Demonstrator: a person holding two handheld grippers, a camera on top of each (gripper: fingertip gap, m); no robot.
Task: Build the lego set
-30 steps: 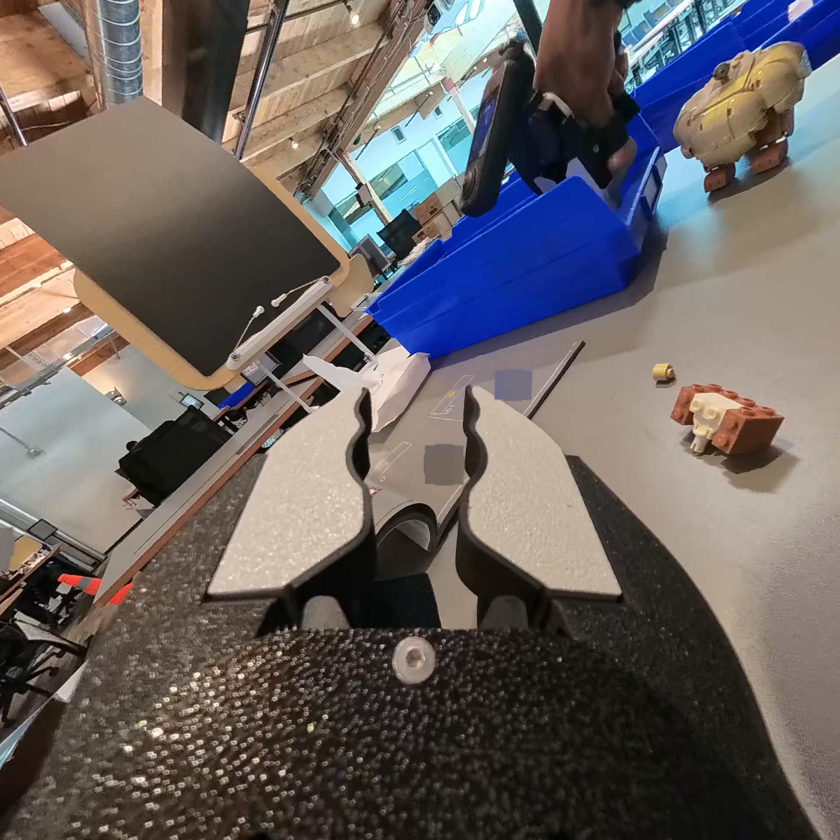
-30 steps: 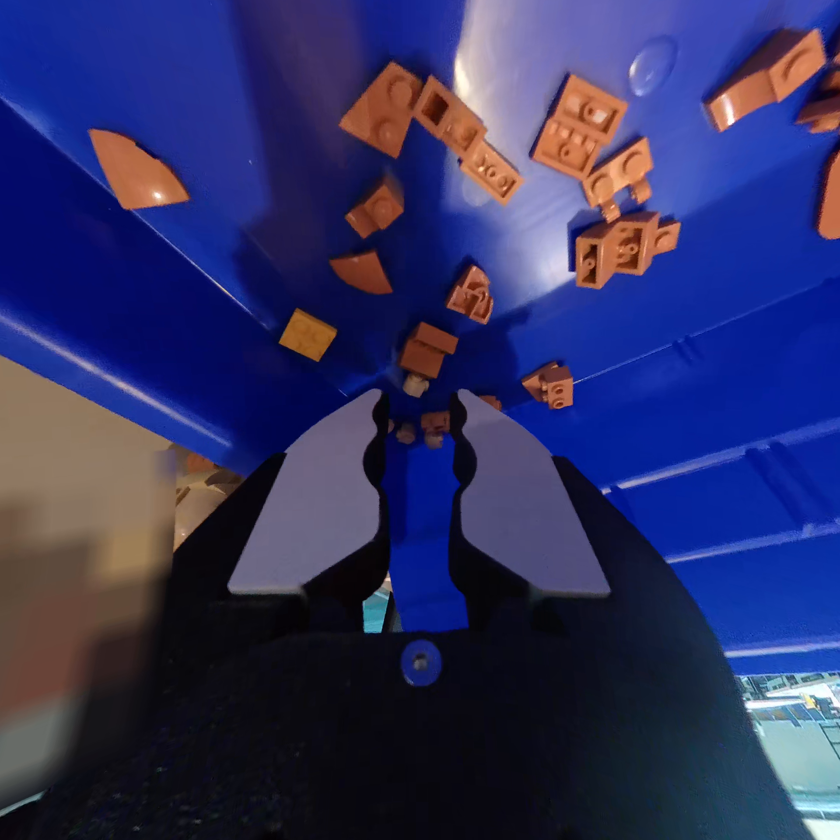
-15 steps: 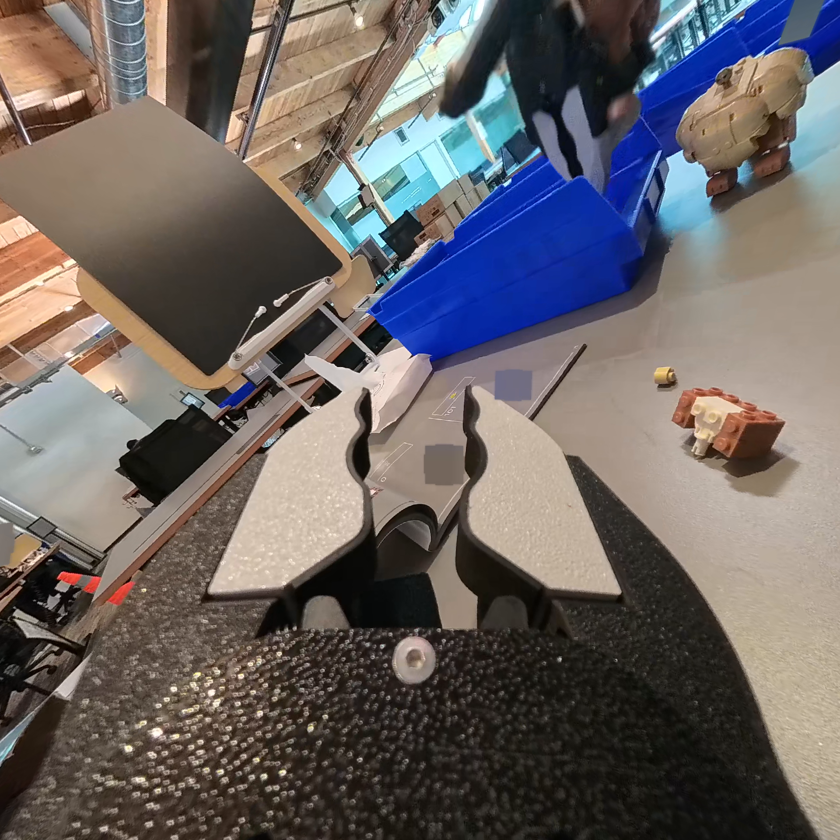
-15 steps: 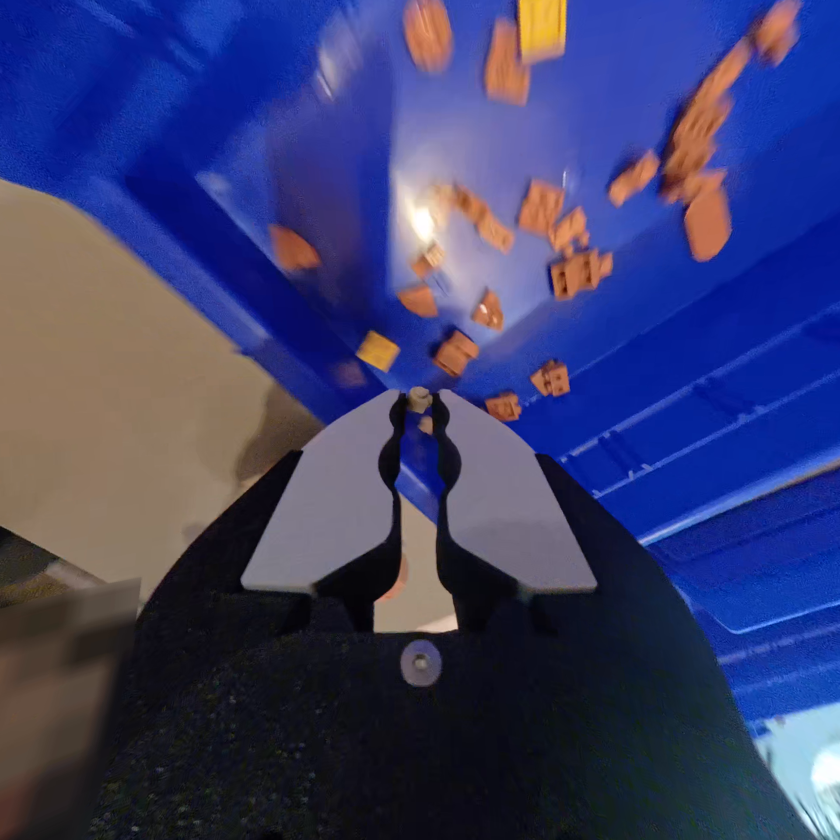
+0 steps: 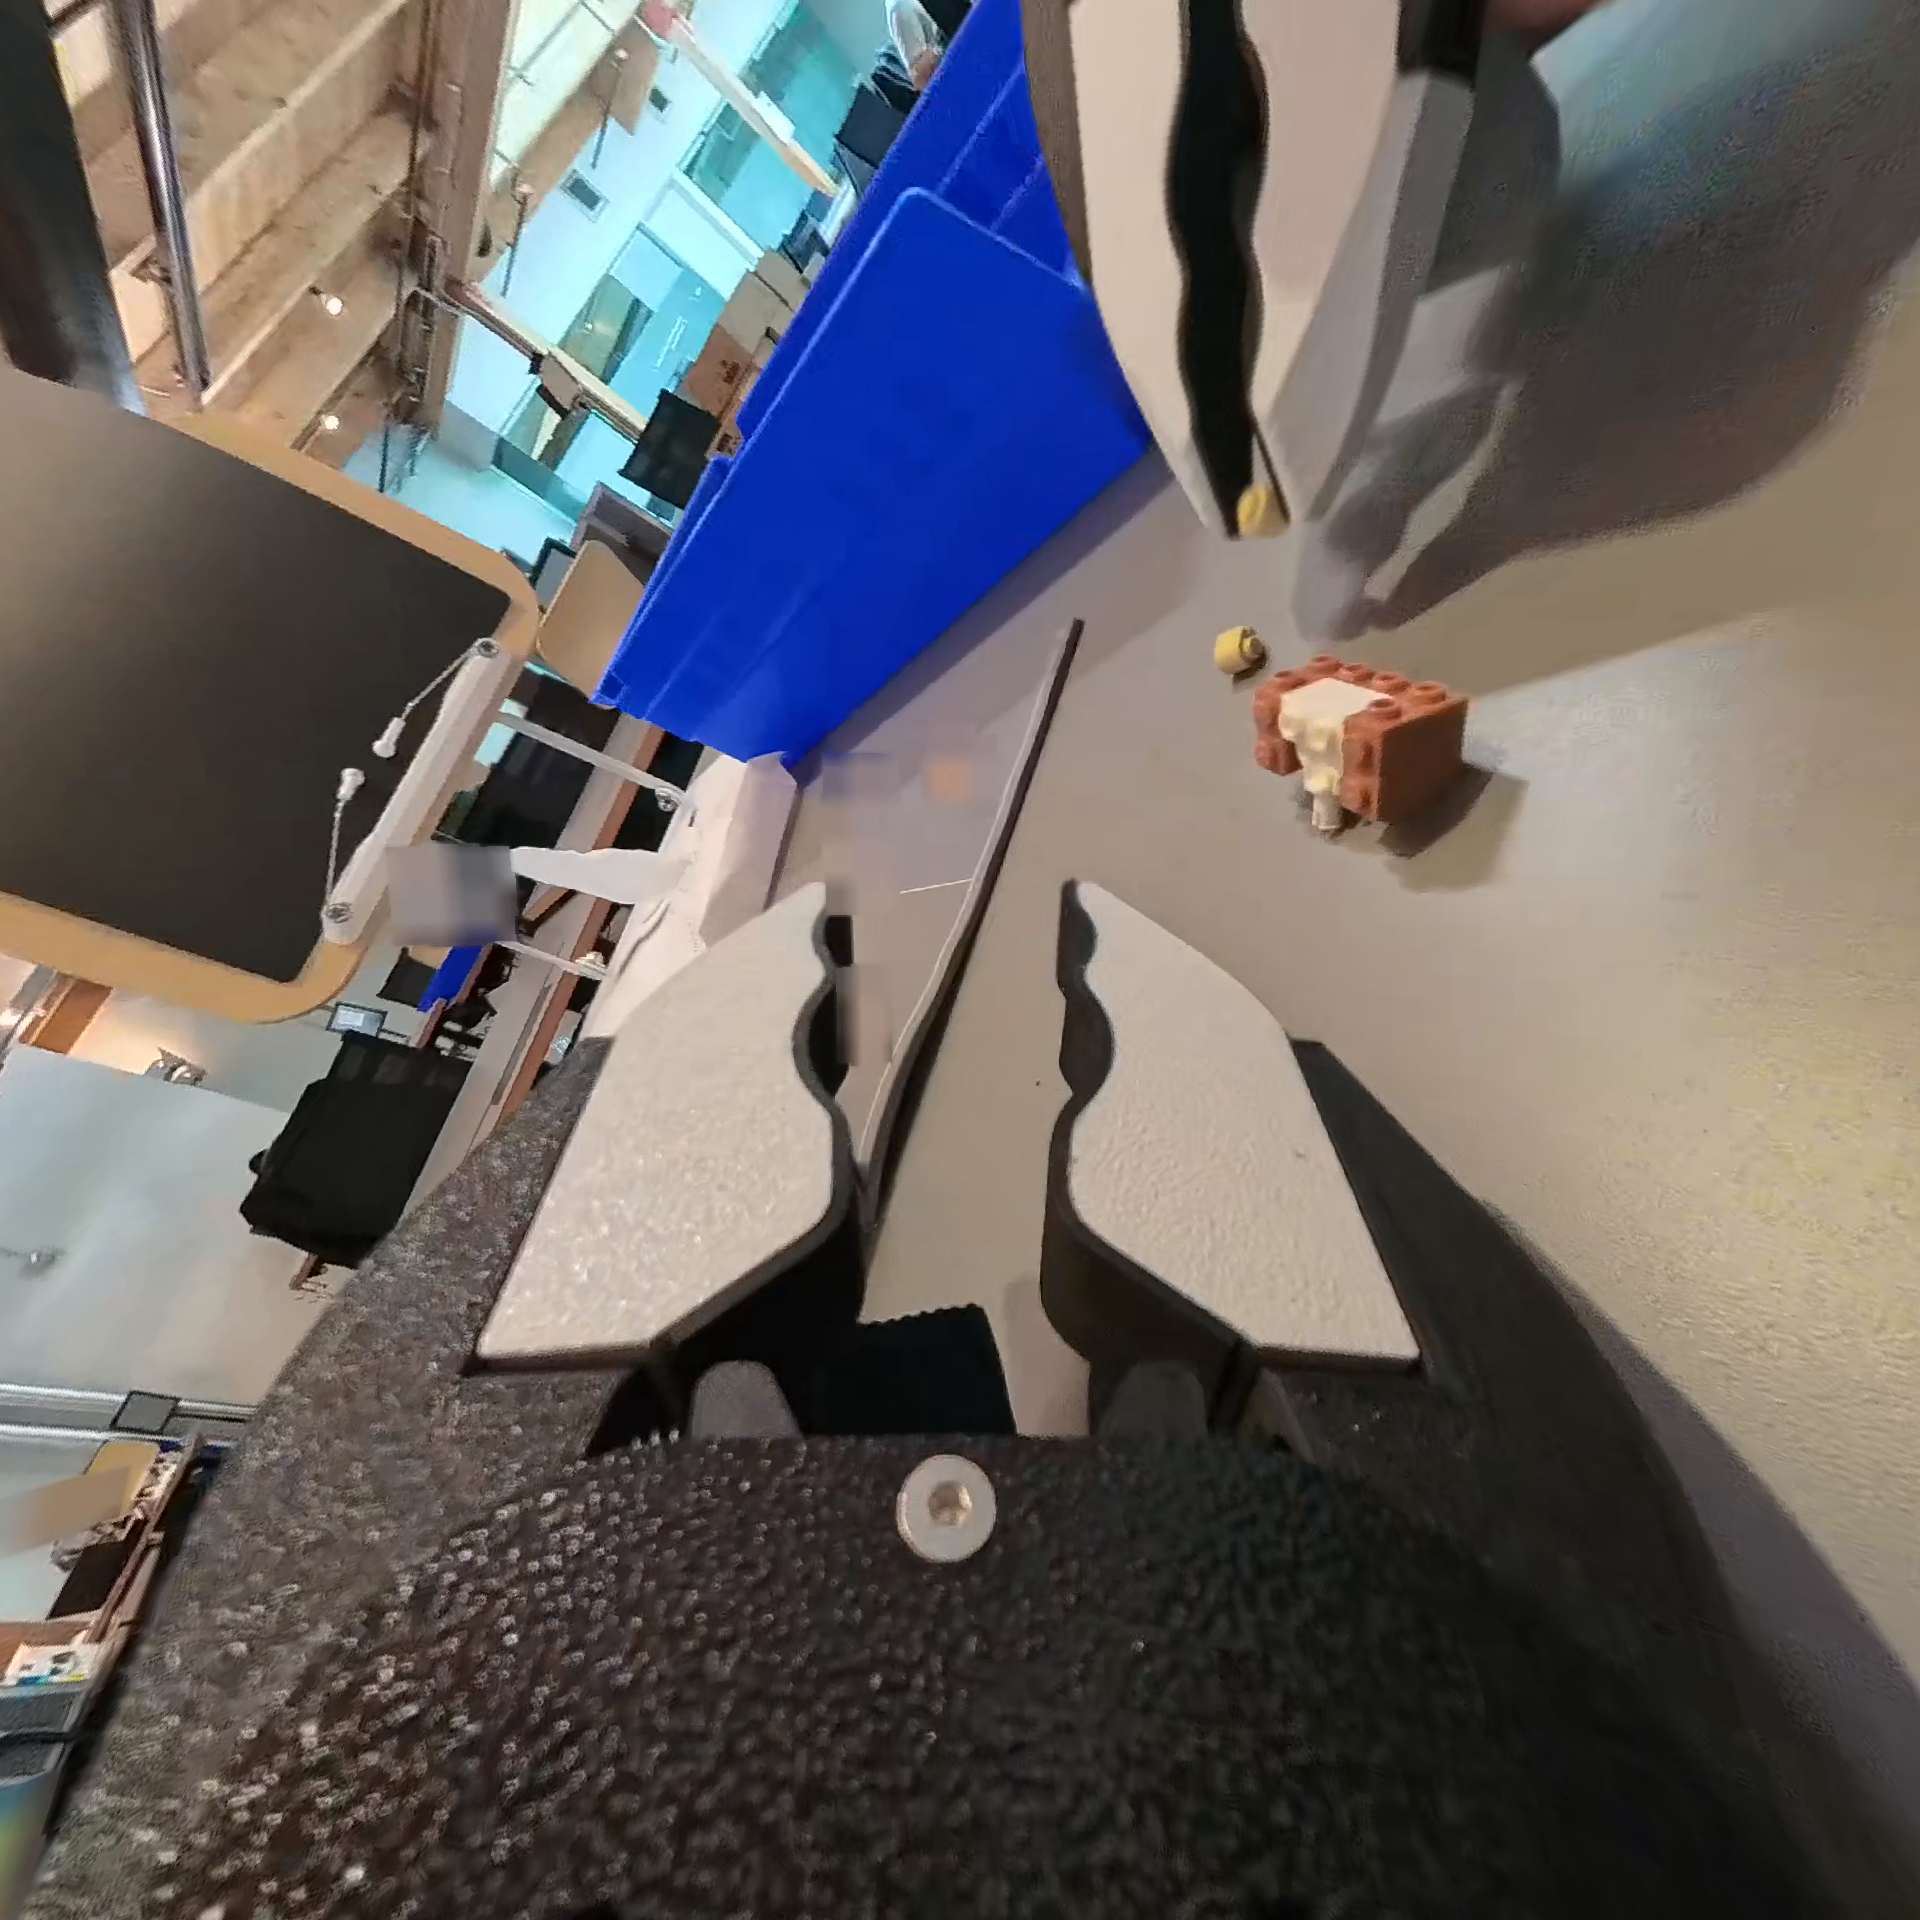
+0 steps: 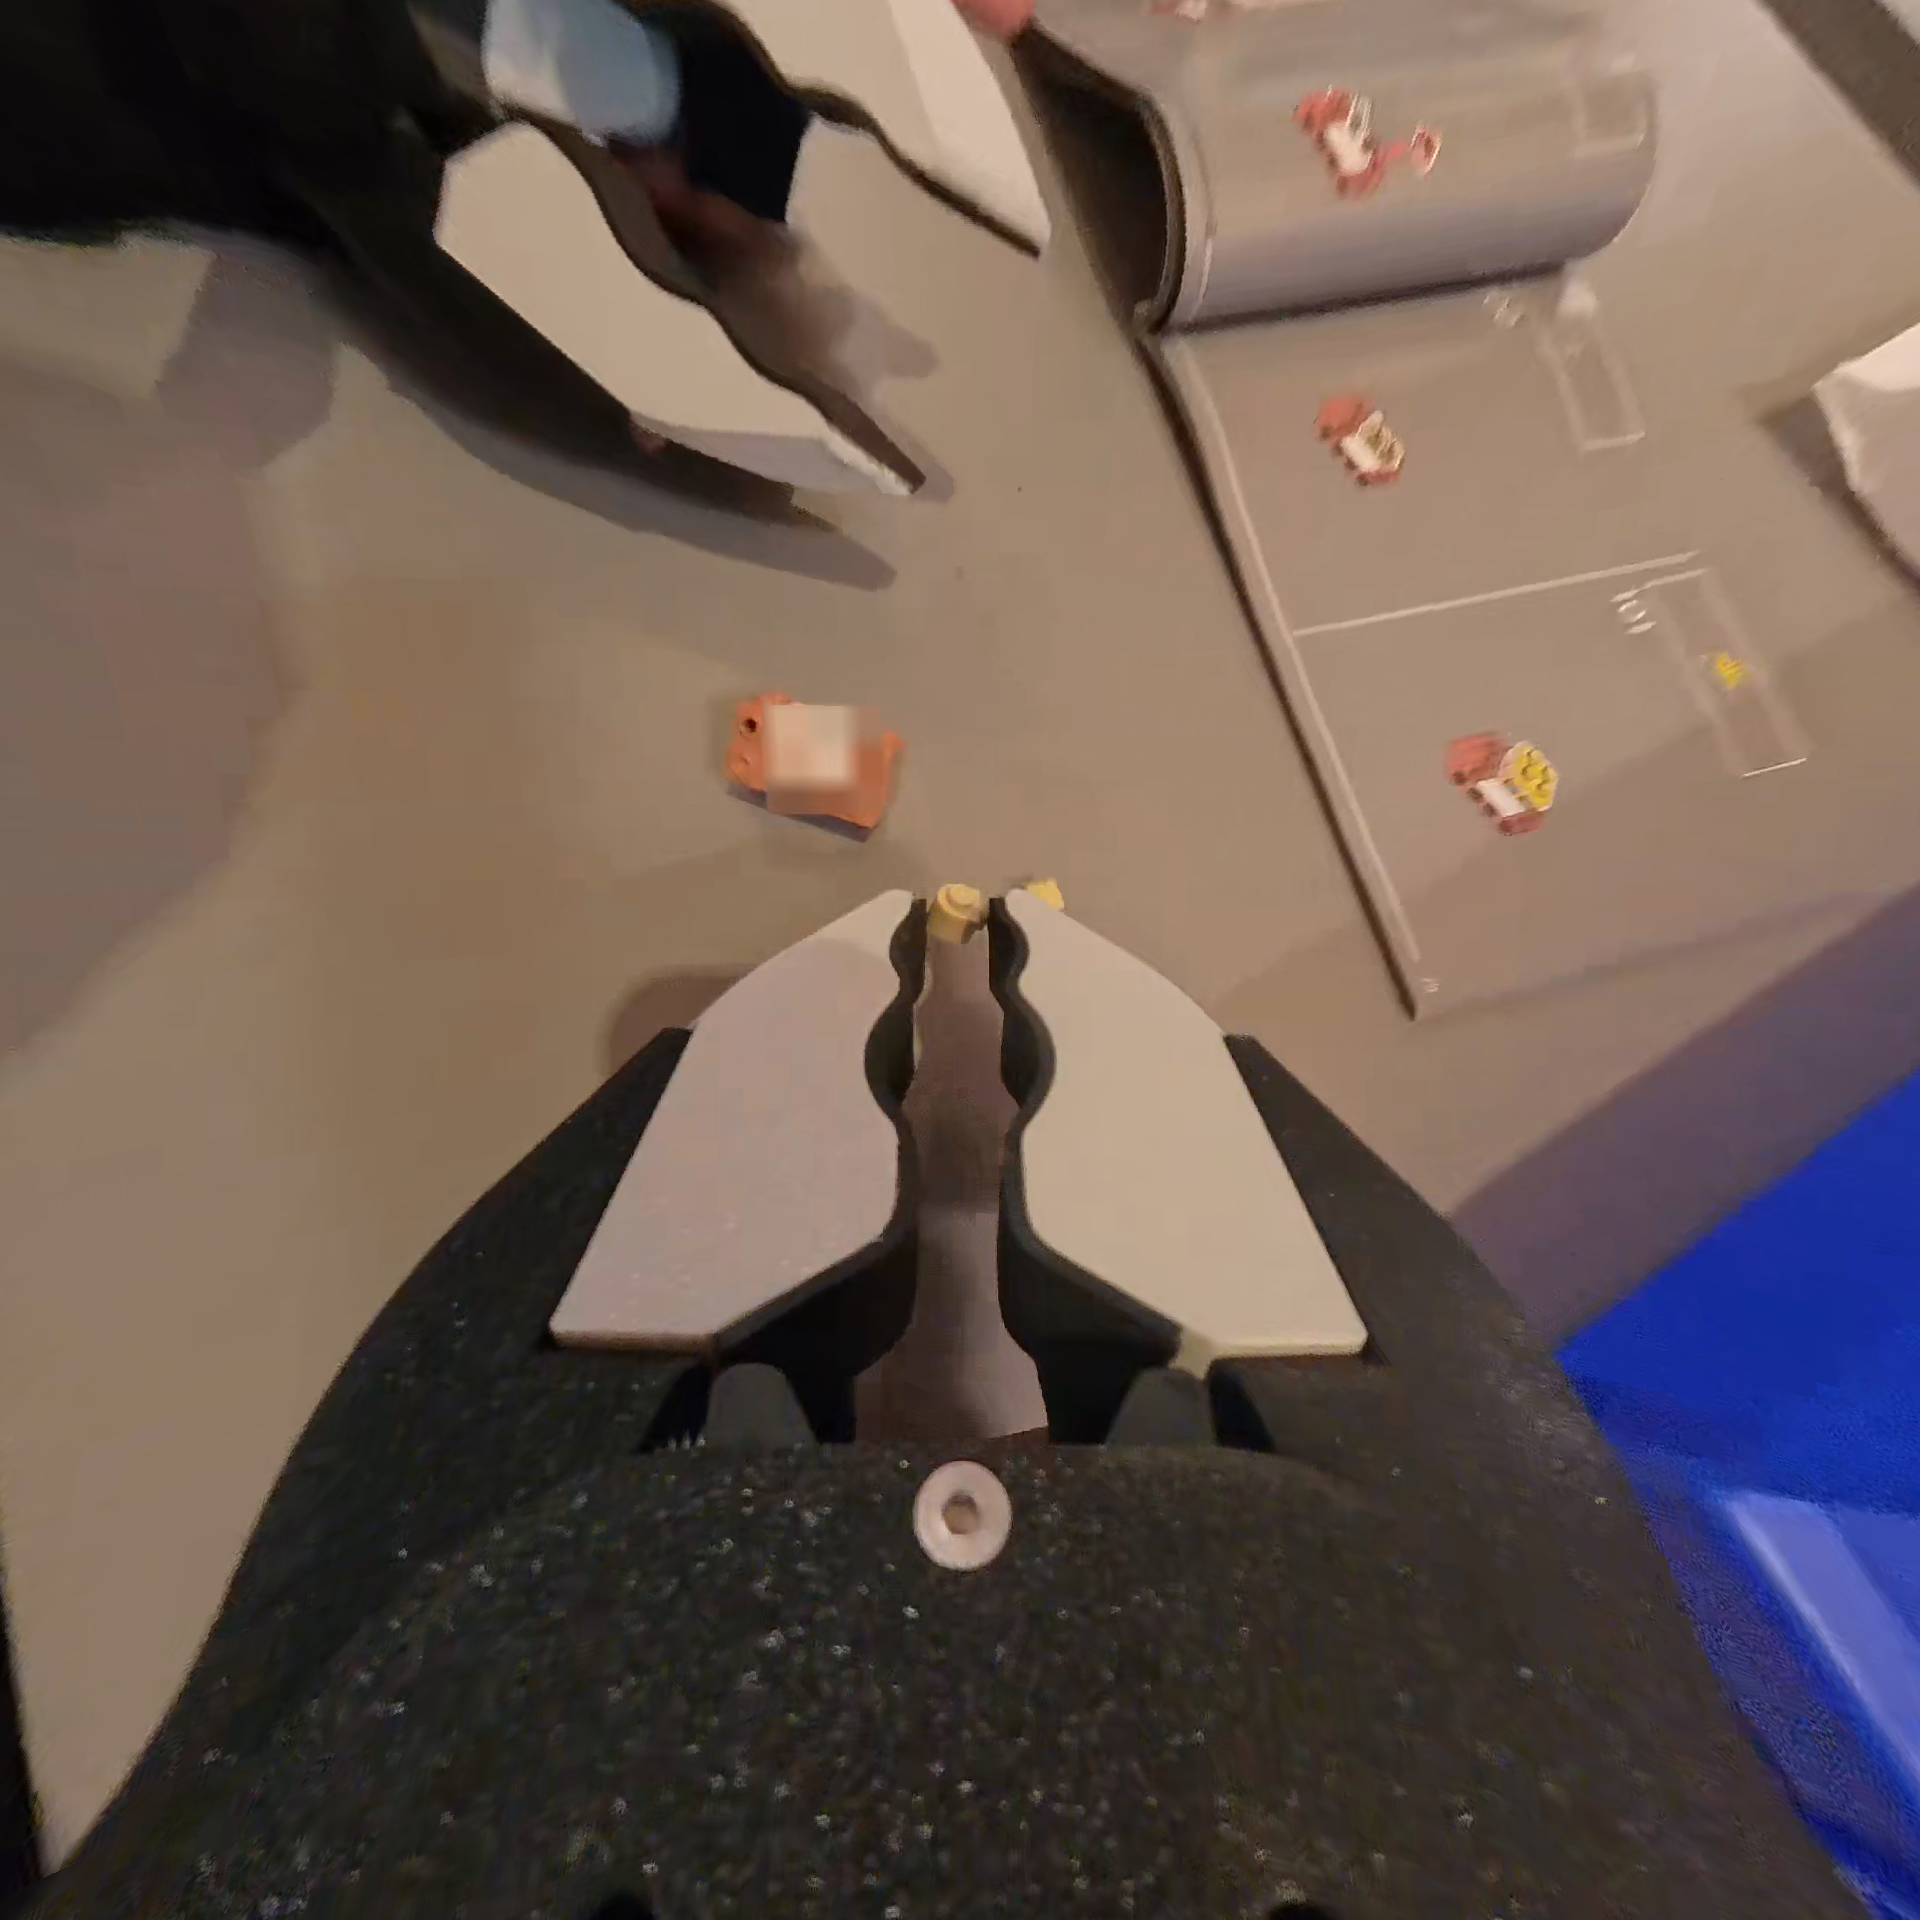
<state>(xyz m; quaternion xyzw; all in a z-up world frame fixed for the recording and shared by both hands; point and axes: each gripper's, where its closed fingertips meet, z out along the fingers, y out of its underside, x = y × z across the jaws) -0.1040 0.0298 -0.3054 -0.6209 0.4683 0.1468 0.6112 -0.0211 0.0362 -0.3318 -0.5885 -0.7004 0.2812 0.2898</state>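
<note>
Tan round studs [image 6: 957, 914], apparently two; one gripped.

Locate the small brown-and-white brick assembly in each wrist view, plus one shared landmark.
Left wrist view: brick assembly upper right, on the grey table, beyond the open left claw.
Right wrist view: brick assembly centre-left, partly mosaicked, ahead of the right claw.
Shared landmark: loose tan round stud lying beside it.

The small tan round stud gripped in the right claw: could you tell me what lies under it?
Under the small tan round stud in the right claw lies bare grey tabletop, with a second tan stud beside it. The claw's fingers hide the surface nearer the camera.
</note>
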